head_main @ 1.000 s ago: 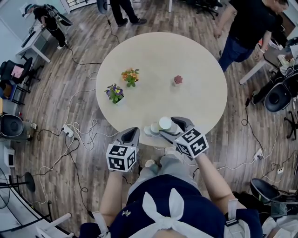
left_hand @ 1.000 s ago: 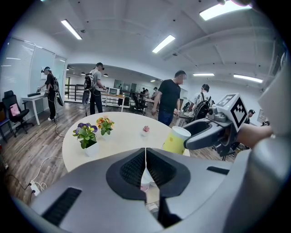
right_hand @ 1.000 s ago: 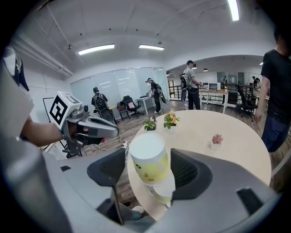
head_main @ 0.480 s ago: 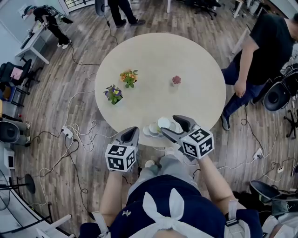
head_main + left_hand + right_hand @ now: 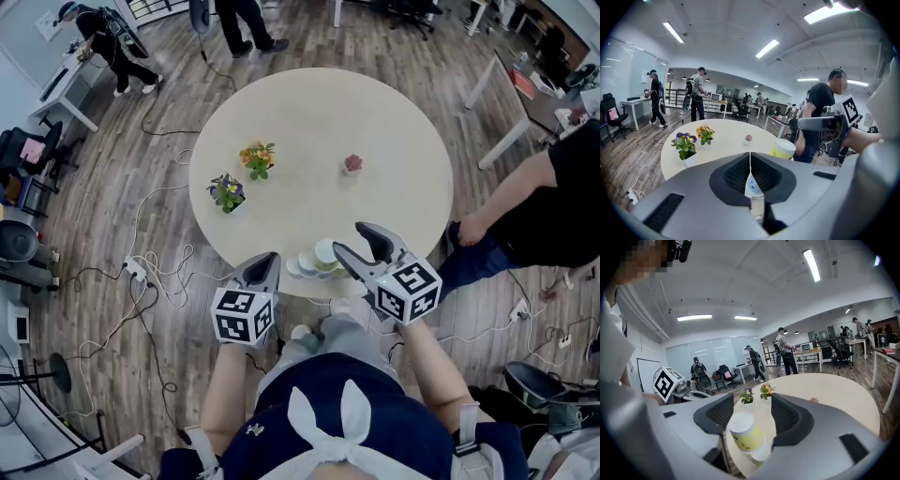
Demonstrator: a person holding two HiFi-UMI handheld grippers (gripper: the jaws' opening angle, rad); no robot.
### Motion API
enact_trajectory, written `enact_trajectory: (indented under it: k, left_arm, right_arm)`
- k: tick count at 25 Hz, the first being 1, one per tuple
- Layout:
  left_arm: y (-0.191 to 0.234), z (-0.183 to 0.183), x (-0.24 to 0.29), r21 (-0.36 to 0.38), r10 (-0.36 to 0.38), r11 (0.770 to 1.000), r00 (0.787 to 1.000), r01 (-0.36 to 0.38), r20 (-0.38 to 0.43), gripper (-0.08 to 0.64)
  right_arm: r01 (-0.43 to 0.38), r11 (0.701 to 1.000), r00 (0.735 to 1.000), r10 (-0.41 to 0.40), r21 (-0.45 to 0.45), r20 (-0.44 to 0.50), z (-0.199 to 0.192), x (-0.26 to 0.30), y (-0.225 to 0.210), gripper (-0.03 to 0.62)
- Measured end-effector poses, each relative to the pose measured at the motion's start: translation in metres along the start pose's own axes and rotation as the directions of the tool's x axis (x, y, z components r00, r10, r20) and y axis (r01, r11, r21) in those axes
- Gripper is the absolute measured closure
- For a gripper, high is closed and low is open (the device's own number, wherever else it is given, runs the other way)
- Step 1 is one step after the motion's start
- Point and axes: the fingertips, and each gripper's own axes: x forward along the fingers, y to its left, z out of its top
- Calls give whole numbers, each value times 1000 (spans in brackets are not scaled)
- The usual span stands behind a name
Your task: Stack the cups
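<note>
A small cluster of paper cups stands at the near edge of the round table. The tallest is a yellow-and-white cup resting in another cup. My right gripper is just right of it. Its jaws are closing, the cup shows between them, and the pads do not touch it. My left gripper hangs off the table's near-left edge, shut on nothing. In the left gripper view the yellow cup shows ahead to the right.
Two potted flowers and a small pink plant stand further in on the table. A person in black is close on the right. Cables and a power strip lie on the wood floor to the left.
My right gripper has drawn back to the right, off the yellow cup, and the cup stays on the cluster. The person in black has walked nearer along the right side. The left gripper has not moved.
</note>
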Motion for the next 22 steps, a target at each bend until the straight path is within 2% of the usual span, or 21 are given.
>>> enact_trajectory:
  k: [5,12,15,18,22]
  left_arm:
    - [-2,5,4,1,-4,1000,1000,4,11,535]
    - [-7,14,9,7,-12,1000,1000,11,21,535]
    - [-10,16,11,6,-14,1000,1000,14,26,535]
    - [-13,17,12,2,-15,1000,1000,15,26,535]
    - [-15,15,14,-1,-14,1000,1000,14,22,535]
  right_arm:
    - [57,998,997,-57,-3,55,8,-6,-14,438]
    - [91,996,995,-91,10,48,1,-11,-20,583]
    - [119,993,993,-119,5,23,-8,-12,-24,584]
    - [170,985,985,-171,-37,-30,-20,-13,-31,586]
    - [184,982,979,-188,-49,-75,-34,-14,-33,586]
